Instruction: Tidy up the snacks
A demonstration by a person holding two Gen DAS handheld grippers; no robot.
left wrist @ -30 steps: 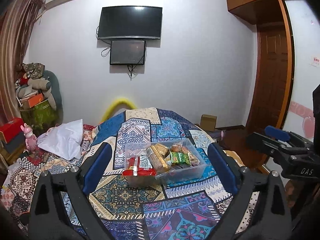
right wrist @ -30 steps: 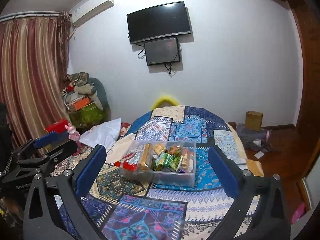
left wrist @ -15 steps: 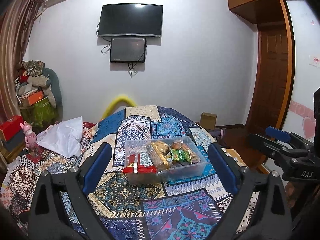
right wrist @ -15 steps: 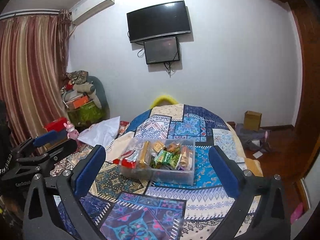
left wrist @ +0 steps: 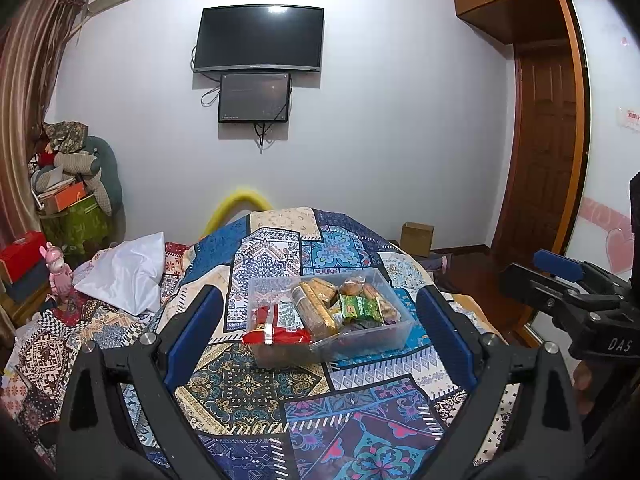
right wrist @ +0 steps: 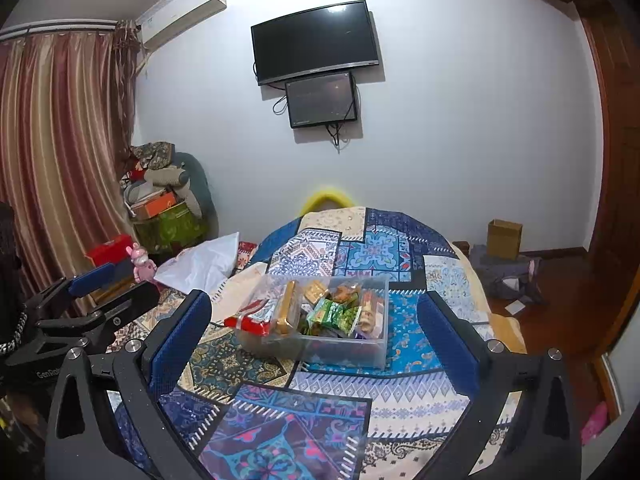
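Note:
A clear plastic bin (left wrist: 394, 334) stands on the round table with the patchwork cloth (left wrist: 248, 384). It holds several snacks: a red packet (left wrist: 276, 334) hanging over its left rim, a long biscuit pack (left wrist: 314, 312), green packets (left wrist: 356, 306) and buns. The bin also shows in the right wrist view (right wrist: 352, 350), with the red packet (right wrist: 248, 322) and green packets (right wrist: 334, 314). My left gripper (left wrist: 316, 332) is open and empty, held back from the bin. My right gripper (right wrist: 314, 330) is open and empty, also short of the bin. Each gripper shows at the edge of the other's view.
A white pillow (left wrist: 128, 272) and a pink toy (left wrist: 58, 270) lie left of the table. Stacked boxes and bags (left wrist: 68, 196) fill the left corner. A cardboard box (left wrist: 416, 238) sits on the floor at the back right, by a wooden door (left wrist: 548, 152).
Both views have tilted slightly downward, so the bin and table sit a little lower in the frames. Both grippers stay open and nothing was picked up.

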